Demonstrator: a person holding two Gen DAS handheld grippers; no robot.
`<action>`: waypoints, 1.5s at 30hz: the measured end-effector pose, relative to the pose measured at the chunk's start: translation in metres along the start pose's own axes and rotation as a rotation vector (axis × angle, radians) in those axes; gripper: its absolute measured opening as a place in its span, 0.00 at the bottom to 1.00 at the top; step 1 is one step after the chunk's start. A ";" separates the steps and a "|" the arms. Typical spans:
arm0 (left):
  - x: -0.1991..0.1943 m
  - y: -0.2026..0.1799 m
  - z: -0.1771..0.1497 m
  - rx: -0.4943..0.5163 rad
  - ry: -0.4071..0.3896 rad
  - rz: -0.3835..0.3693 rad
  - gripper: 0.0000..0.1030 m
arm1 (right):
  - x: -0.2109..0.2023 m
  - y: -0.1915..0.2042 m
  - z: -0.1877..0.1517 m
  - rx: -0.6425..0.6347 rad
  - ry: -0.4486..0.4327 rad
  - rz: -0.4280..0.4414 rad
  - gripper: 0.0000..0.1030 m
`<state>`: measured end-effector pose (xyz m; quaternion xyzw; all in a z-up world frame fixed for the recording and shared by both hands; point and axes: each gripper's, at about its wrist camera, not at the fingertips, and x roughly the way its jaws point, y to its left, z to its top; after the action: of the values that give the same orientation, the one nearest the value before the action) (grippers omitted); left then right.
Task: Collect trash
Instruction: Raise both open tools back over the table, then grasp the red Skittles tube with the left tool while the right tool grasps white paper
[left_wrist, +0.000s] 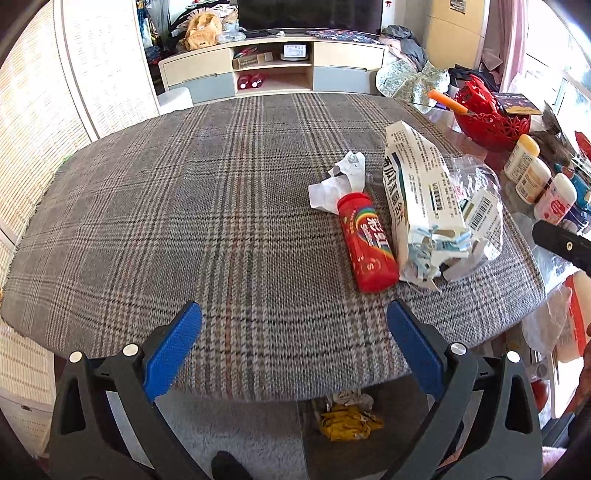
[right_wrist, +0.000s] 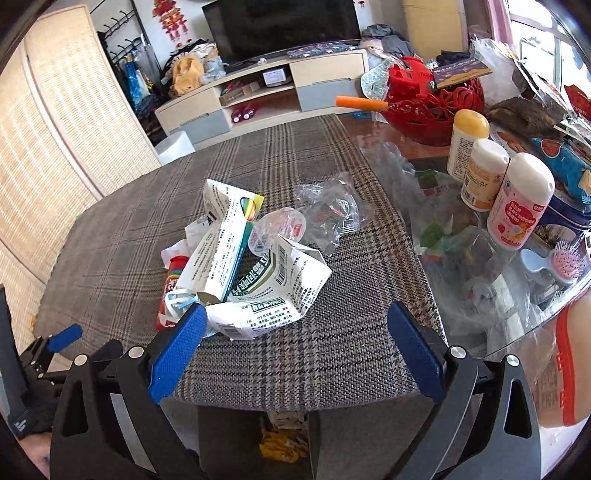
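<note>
Both claws, left (left_wrist: 293, 317) and right (right_wrist: 295, 321), wide open and empty above plaid cloth (left_wrist: 184, 221), near torn white carton (right_wrist: 258, 280).

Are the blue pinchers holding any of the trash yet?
No, nothing is held. The left gripper and the right gripper are both open, with only the plaid cloth showing between their fingers. The red tube and torn cartons lie untouched.
</note>
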<state>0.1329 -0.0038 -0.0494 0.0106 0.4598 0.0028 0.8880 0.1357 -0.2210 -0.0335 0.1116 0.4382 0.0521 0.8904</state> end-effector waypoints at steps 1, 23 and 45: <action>0.003 0.000 0.003 -0.003 0.001 0.001 0.92 | 0.005 -0.002 0.000 0.012 0.009 0.004 0.95; 0.070 -0.020 0.050 0.003 0.044 -0.006 0.92 | 0.082 -0.018 0.007 0.175 0.203 0.131 0.61; 0.089 -0.048 0.037 0.083 0.083 -0.059 0.48 | 0.057 -0.019 0.014 0.024 0.119 0.053 0.33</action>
<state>0.2144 -0.0508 -0.1013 0.0339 0.4960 -0.0419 0.8666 0.1810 -0.2306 -0.0736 0.1304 0.4880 0.0769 0.8596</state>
